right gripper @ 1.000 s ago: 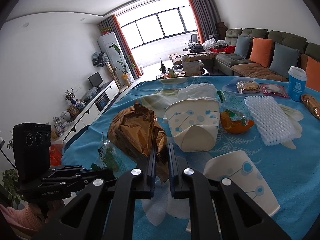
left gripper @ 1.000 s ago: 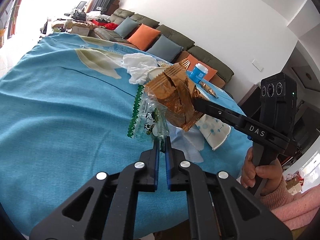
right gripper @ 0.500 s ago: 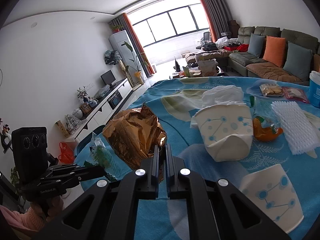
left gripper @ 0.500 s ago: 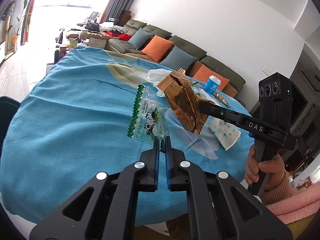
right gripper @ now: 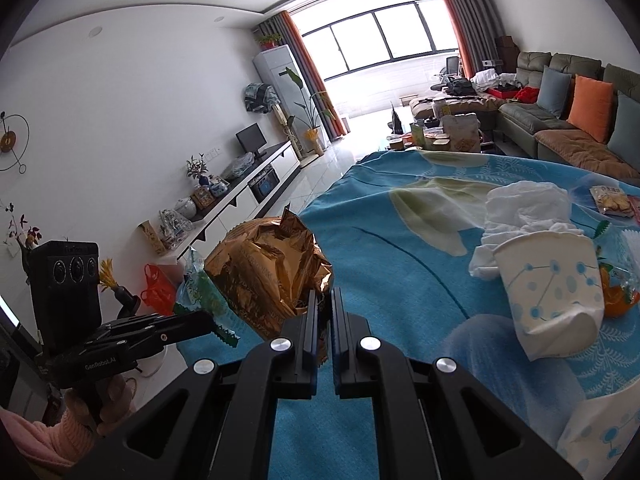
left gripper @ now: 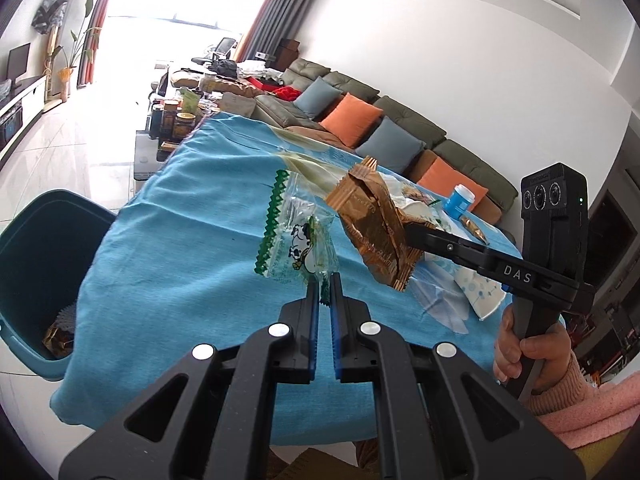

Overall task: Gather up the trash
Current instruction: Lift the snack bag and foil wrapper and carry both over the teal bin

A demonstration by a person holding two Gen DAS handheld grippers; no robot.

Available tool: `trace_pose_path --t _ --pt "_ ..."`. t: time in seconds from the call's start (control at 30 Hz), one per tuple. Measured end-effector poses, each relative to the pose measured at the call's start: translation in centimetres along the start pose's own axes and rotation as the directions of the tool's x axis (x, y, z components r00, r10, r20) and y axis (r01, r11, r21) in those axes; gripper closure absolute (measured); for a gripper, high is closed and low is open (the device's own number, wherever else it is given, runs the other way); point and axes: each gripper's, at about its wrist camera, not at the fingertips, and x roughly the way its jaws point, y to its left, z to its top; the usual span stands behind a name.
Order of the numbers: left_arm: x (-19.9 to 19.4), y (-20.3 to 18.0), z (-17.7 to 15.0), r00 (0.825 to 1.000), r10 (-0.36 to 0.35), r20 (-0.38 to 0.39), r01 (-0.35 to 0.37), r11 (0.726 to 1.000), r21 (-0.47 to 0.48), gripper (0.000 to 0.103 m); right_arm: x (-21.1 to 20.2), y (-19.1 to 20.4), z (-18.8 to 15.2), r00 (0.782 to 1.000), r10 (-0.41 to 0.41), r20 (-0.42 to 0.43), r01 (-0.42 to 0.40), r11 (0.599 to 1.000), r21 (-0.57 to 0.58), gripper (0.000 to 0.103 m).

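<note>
Two handheld black grippers are raised over a table draped in a bright blue cloth (left gripper: 192, 240) printed with pale leaf shapes, in a sunlit living room.

The left gripper (left gripper: 324, 280) has its jaws closed on the lower edge of a clear plastic wrapper (left gripper: 294, 236) with a green zigzag border and a small cartoon cow. The wrapper hangs in the air above the cloth, clear of the table.

The right gripper (right gripper: 324, 300) has its jaws clamped on a crumpled gold-brown foil wrapper (right gripper: 268, 268), also lifted off the table. In the left wrist view, this gripper reaches in from the right with the foil wrapper at its tip, just beside the clear wrapper. A hand (left gripper: 528, 348) in a pink knitted sleeve holds its handle.

To the left of the table, on the floor, stands a dark teal bin (left gripper: 36, 264). Its open mouth shows a gold wrapper and something white inside.

More litter lies on the cloth. A crushed white paper cup (right gripper: 552, 284) with blue dots lies on its side near a crumpled white tissue (right gripper: 524, 208). Just beside the cup lies an orange scrap in clear plastic (right gripper: 620, 300). A second dotted cup (right gripper: 600, 432) lies at the near right edge. A blue and white cup (left gripper: 460, 202) stands upright at the far end of the table.

Behind the table runs a dark green sofa (left gripper: 404, 124) with orange and grey-blue cushions.
</note>
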Motion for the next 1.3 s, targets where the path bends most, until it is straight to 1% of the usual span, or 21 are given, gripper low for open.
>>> trace_pose_path --t 0.4,0.6,0.93,1.3 --pt "-2.1 1.9 0.1 0.998 0.048 0.028 -0.048 0.998 -0.029 0.097 2.4 1.9 0.8 0.999 0.044 -0.028 -0.044 0.999 -0.012 0.099" --pt "-3.6 3.5 0.0 0.994 0.101 0.041 -0.099 0.993 -0.058 0.097 4.1 3.2 1.5 0.996 0.077 -0.047 -0.078 0.997 -0.025 0.099" --pt "-5.9 6.8 0.7 0.978 0.197 0.066 -0.189 0.976 -0.112 0.097 7.1 5.7 2.6 0.988 0.128 -0.080 -0.133 0.990 -0.053 0.099" --pt "-8.1 10.0 1.4 0.951 0.300 0.078 -0.285 0.945 -0.163 0.097 10.7 8.6 4.1 0.978 0.174 -0.112 -0.183 0.980 -0.079 0.099"
